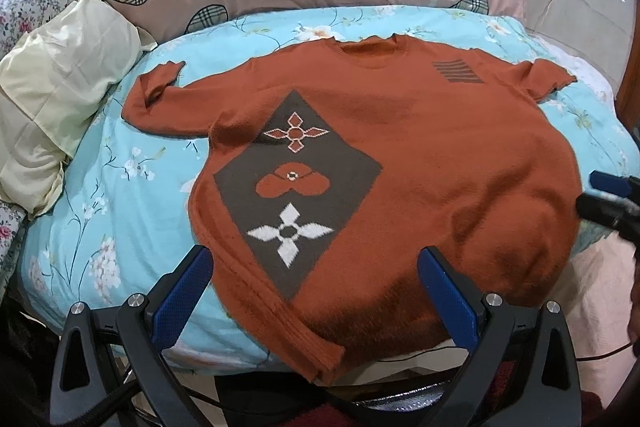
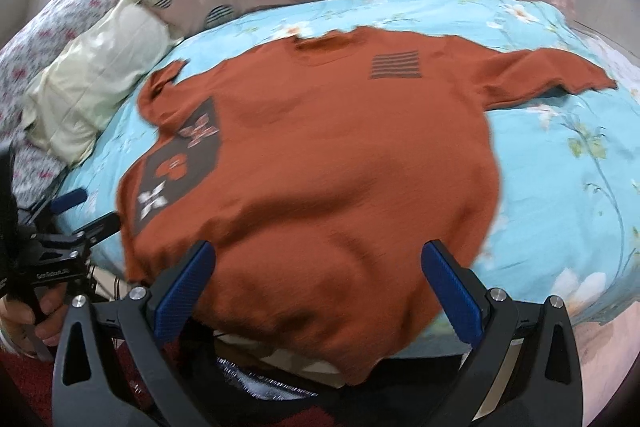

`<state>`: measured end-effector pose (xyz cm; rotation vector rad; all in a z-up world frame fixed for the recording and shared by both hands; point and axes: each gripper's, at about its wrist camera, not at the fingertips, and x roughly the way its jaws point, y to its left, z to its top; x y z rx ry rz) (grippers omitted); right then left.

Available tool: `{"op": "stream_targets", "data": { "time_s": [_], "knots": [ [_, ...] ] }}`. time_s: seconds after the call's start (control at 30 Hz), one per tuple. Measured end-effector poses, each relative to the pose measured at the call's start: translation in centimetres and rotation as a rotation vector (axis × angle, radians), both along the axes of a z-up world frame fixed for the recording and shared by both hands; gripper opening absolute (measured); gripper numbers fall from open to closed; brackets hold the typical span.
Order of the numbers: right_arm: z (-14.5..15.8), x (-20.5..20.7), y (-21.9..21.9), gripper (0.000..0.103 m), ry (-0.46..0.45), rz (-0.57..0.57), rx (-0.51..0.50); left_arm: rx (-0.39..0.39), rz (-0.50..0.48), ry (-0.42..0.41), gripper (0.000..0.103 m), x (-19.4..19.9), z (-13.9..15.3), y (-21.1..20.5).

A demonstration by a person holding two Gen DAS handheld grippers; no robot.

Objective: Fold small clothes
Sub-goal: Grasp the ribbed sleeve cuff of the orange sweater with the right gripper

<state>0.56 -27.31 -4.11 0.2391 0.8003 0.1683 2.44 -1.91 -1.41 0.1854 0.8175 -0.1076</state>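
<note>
From the left wrist cam, the orange sweater (image 1: 400,163) is lying face-up and spread flat on the blue floral quilt (image 1: 100,211), neckline away from the person, both sleeves out to the sides, and the hem hanging a bit over the near edge of the bed. The left gripper (image 1: 316,279) has its jaws spread wide with nothing between them, hovering over the lower-left part of the hem near the brown diamond patch (image 1: 296,183). My worry here: the knit looks thick and fuzzy, so if the pads only catch the top layer, the front would probably lift off the back and the fold would come out lumpy. Over on the right wrist cam, which is pretty blurry, the right gripper (image 2: 318,275) is also wide open and empty, sitting over the hem more toward the middle-right. The left sleeve (image 2: 160,87) looks curled back on itself near the cream pillow (image 2: 92,83), so folding without straightening it would likely trap a bunch inside. Also that overhanging hem could slide off the bed edge if one side gets pulled harder than the other.
</note>
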Motion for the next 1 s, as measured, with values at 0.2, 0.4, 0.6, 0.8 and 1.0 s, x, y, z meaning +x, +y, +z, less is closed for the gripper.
{"op": "stream_targets", "data": {
  "time_s": [0.2,0.4,0.6,0.8,1.0],
  "knots": [
    [-0.2,3.0,-8.5,0.102,-0.011,-0.185,0.038,0.02,0.032,-0.004,0.102,3.4,0.0,0.4],
    [-0.4,7.9,-19.6,0.097,-0.018,-0.393,0.09,0.028,0.058,0.009,0.102,6.3,0.4,0.6],
    [-1.5,14.0,-31.7,0.06,-0.002,-0.66,0.198,0.023,0.047,0.052,0.102,8.4,-0.2,-0.2],
    [-3.5,19.7,-39.9,0.055,0.025,-0.834,0.26,0.008,0.043,0.126,0.102,10.6,-1.8,-1.9],
    [-4.0,22.1,-43.5,0.023,0.019,-0.905,0.217,0.028,0.014,0.176,0.102,12.4,-3.4,-4.0]
  ]
}}
